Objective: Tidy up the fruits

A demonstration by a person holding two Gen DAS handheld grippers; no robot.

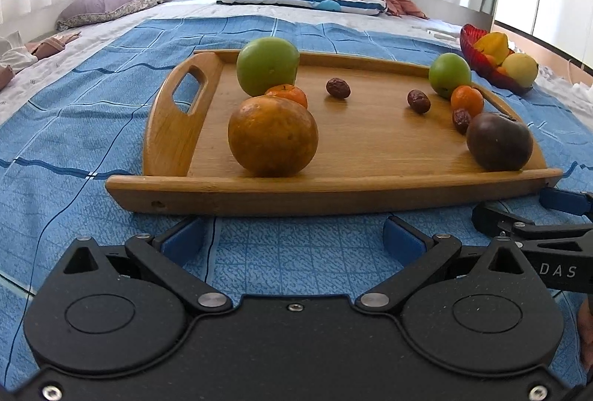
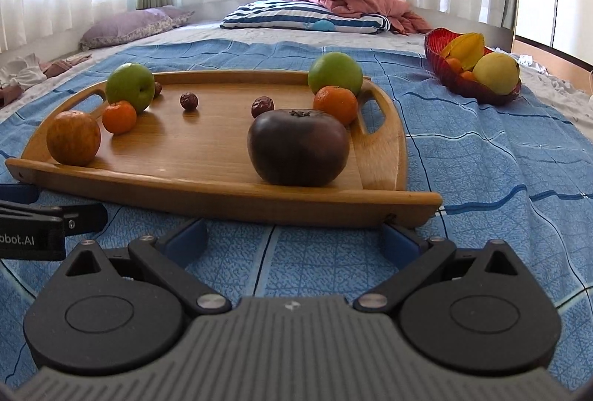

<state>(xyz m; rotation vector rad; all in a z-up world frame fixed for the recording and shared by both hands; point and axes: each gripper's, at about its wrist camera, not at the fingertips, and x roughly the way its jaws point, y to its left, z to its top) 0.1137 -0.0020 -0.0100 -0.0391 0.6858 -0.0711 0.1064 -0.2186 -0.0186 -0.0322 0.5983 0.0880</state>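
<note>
A wooden tray (image 1: pixel 352 145) (image 2: pixel 207 156) lies on the blue bedspread. On it sit a brownish orange fruit (image 1: pixel 272 136) (image 2: pixel 73 138), two green apples (image 1: pixel 267 65) (image 1: pixel 449 74), two small mandarins (image 1: pixel 287 94) (image 2: pixel 336 103), a dark purple fruit (image 1: pixel 498 141) (image 2: pixel 298 147) and several dried dates (image 1: pixel 338 88). A red bowl (image 1: pixel 481 62) (image 2: pixel 470 78) holds a starfruit, a yellow fruit and small oranges. My left gripper (image 1: pixel 292 239) is open and empty before the tray's near edge. My right gripper (image 2: pixel 294 241) is open and empty at the tray's near right corner.
Purple pillow (image 2: pixel 129 25), striped pillow (image 2: pixel 307 15) and pink quilt (image 2: pixel 355 2) lie at the back of the bed. Clothes (image 2: pixel 26 73) lie far left. Curtains hang behind. The right gripper shows at the right edge of the left wrist view (image 1: pixel 548 215).
</note>
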